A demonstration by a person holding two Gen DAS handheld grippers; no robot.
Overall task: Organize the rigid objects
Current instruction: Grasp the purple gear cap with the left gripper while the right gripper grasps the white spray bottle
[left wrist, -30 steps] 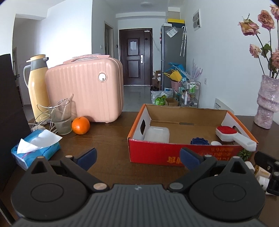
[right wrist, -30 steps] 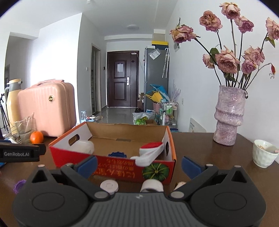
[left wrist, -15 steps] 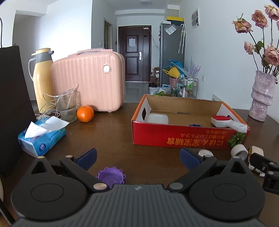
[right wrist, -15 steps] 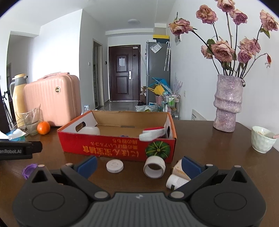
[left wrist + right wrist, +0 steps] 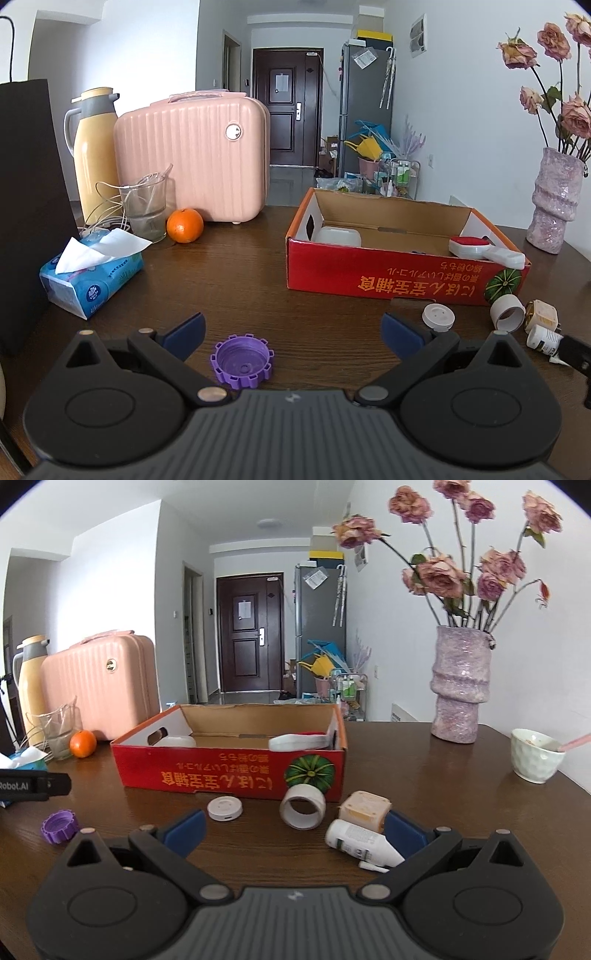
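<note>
Both tongs are spread wide and empty. The purple cap lies on the surface between the left tongs; lower squarely, pinch its ridged rim, then lift it to the red box.

The right hand-held gripper is held wide open above the desk. A white bottle is seen lying beside its right finger, near a red box.
</note>
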